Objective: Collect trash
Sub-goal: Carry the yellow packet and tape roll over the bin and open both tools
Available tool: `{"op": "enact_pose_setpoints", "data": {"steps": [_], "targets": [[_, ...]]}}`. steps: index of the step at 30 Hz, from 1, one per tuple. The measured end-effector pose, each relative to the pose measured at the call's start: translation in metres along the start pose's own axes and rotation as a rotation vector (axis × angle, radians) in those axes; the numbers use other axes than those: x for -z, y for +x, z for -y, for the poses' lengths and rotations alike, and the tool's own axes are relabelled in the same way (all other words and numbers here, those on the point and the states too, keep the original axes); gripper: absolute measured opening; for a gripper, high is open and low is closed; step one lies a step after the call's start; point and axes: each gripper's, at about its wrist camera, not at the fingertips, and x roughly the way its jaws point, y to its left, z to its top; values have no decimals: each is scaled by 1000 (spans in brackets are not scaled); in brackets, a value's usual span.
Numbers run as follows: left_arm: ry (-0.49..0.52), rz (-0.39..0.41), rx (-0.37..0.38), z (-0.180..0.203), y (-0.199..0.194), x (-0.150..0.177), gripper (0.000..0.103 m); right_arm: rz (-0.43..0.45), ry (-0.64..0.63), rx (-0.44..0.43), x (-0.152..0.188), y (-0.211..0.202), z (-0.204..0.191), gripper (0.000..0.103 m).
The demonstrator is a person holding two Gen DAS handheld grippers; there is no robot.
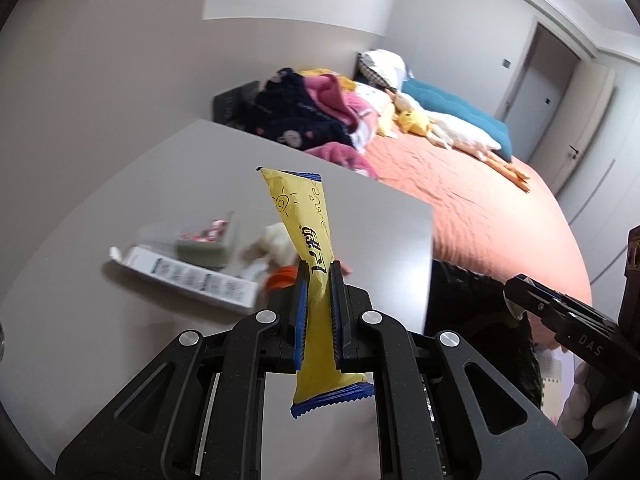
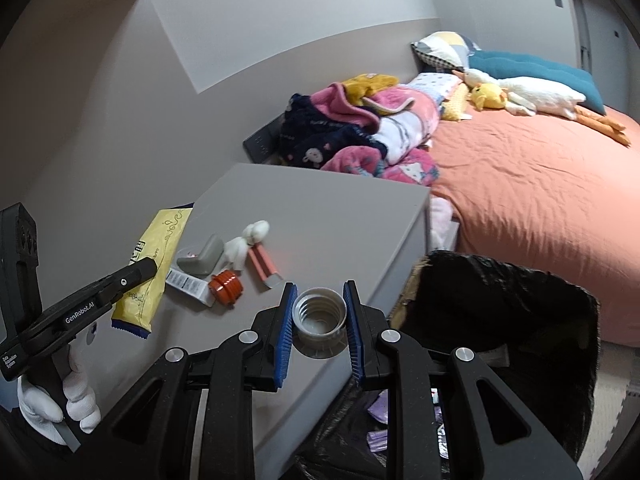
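My left gripper (image 1: 319, 270) is shut on a yellow snack wrapper (image 1: 306, 232) with blue ends, held upright above the grey bedside table (image 1: 120, 320); the wrapper also shows in the right wrist view (image 2: 154, 256). My right gripper (image 2: 319, 294) is shut on a grey screw cap (image 2: 319, 318), held over the table's near corner beside the black bin bag (image 2: 500, 308). On the table lie an orange cap (image 2: 225, 288), a white carton (image 2: 188, 282), a grey plastic piece (image 2: 202, 258), white tissue (image 2: 244, 246) and a pink stick (image 2: 262, 264).
The black-lined trash bin stands right of the table, with scraps inside (image 2: 378, 420). An orange bed (image 2: 540, 208) with piled blankets (image 2: 360, 128), pillows and plush toys lies behind. Grey wall (image 2: 100, 100) is at left.
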Motion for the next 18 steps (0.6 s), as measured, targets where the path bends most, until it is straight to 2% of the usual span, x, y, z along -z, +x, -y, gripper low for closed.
{"op": "enact_pose_setpoints", "data": {"steps": [18], "targets": [[166, -54, 201, 92, 33, 2, 9, 69, 111, 107, 4, -42, 63, 25]]}}
